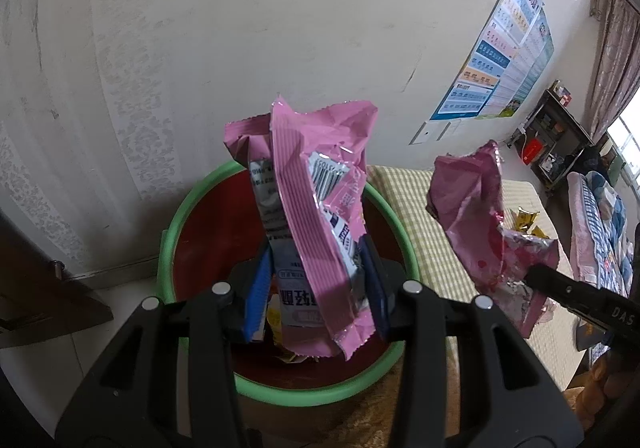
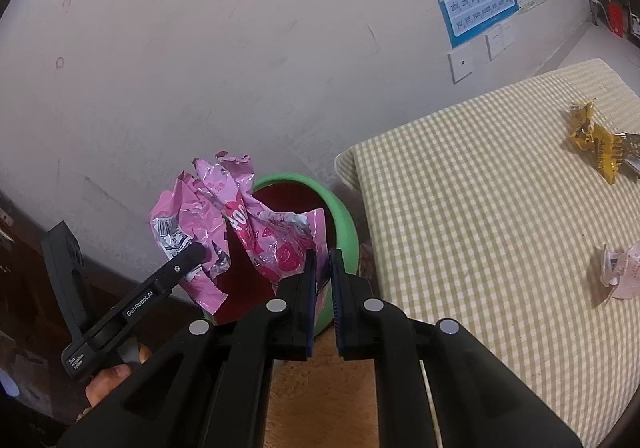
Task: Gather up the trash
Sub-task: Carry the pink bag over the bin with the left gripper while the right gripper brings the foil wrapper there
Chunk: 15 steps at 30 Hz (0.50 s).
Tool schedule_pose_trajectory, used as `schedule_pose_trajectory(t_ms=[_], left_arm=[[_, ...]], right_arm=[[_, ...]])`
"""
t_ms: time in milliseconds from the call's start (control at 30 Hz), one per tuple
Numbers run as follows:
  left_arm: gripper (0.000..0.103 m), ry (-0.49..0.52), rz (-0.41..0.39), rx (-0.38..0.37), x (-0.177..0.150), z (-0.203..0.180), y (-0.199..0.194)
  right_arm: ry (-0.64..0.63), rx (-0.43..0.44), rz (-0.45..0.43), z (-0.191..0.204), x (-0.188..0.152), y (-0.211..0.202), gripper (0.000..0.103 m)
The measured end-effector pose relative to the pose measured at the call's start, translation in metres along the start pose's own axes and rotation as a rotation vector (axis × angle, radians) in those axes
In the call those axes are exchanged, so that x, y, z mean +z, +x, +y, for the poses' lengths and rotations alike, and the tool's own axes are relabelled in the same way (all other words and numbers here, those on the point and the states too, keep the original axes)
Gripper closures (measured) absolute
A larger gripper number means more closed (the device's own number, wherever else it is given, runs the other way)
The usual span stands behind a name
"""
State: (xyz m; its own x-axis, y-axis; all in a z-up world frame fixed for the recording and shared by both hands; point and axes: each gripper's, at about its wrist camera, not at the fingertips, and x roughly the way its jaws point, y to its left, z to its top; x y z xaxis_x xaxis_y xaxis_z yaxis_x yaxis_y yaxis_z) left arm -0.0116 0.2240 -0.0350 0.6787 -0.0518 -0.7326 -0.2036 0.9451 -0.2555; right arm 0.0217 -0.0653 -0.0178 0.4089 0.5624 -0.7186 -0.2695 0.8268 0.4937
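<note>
Left wrist view looks straight down onto the green-rimmed bin (image 1: pixel 188 204), and that bin is the landmark for everything that counts. The left gripper (image 1: pixel 316 284) is clamped part-way on a pink snack wrapper (image 1: pixel 312 208), its blue pads (image 1: pixel 258 288) pressing the lower end from either side. This wrapper stands nearly upright, long axis running from the pads up and away toward the wall, and its held end hangs directly over the bin's red inside, above some scraps already lying in the bottom. The right gripper (image 2: pixel 322 280) has its jaws almost fully together on a second, crumpled pink wrapper (image 2: pixel 276 244); seen from the right wrist view, that wrapper leans from the pads up and toward the bin's mouth, while the pads themselves sit over the rim (image 2: pixel 344 228) nearest the checked cushion (image 2: pixel 480 208). So the left hand seems the nearer to a clean drop: letting go there should send its wrapper inside. The right one looks to need a little more travel past the rim toward the bin's centre, or its wrapper may catch on the edge. On the cushion, well apart from the bin, lie a gold wrapper (image 2: pixel 596 144) and a pale pink scrap (image 2: pixel 624 272), not yet collected.
</note>
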Motion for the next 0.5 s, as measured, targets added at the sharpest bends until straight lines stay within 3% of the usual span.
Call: schedule_pose_trajectory(t_ms=[500], left_arm=[[0.063, 0.001, 0.031, 0.017, -0.004, 0.008, 0.009]], right_arm=[[-0.006, 0.013, 0.028, 0.009, 0.006, 0.017, 0.095]])
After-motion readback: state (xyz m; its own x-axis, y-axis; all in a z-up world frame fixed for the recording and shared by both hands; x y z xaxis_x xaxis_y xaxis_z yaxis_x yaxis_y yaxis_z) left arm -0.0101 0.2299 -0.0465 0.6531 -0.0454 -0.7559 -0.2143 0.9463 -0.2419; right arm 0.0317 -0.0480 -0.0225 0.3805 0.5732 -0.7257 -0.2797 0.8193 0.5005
